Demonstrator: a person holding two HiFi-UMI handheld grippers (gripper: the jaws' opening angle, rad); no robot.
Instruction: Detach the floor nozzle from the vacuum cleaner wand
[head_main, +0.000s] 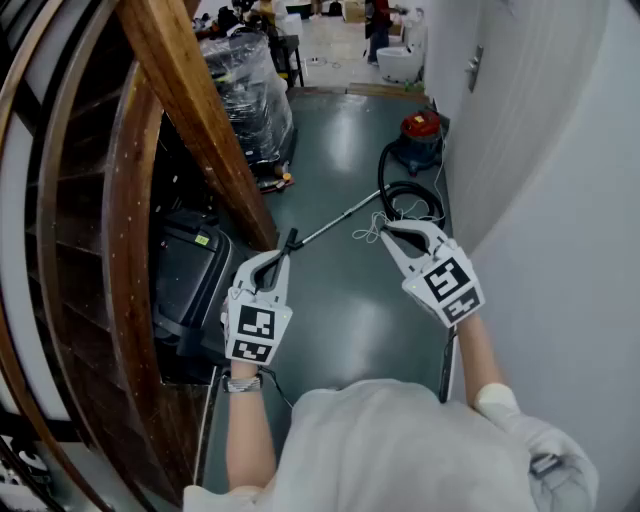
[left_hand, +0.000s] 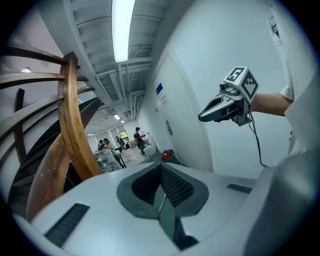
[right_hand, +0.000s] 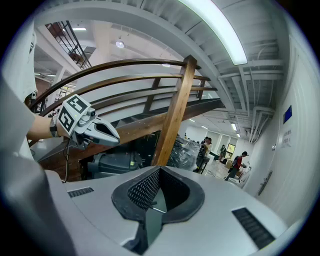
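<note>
In the head view a red canister vacuum (head_main: 420, 135) stands on the dark green floor, with a black hose (head_main: 408, 195) looped in front of it. A thin metal wand (head_main: 335, 222) runs from the hose toward me. Its near end joins a black piece (head_main: 291, 240), which looks like the floor nozzle's neck; the rest is hidden behind my left gripper (head_main: 283, 256). That gripper is shut and empty, its tips just short of the black piece. My right gripper (head_main: 386, 229) is also shut and empty, hovering over the floor near the hose loop. Each gripper view shows its own closed jaws (left_hand: 161, 169) (right_hand: 159, 171) with nothing between them.
A curved wooden stair railing with a slanted post (head_main: 200, 110) fills the left. A black case (head_main: 185, 270) lies under it, and plastic-wrapped goods (head_main: 245, 90) stand further back. A white wall (head_main: 560, 200) with a door (head_main: 500, 100) closes the right side. People stand far down the hall (right_hand: 235, 165).
</note>
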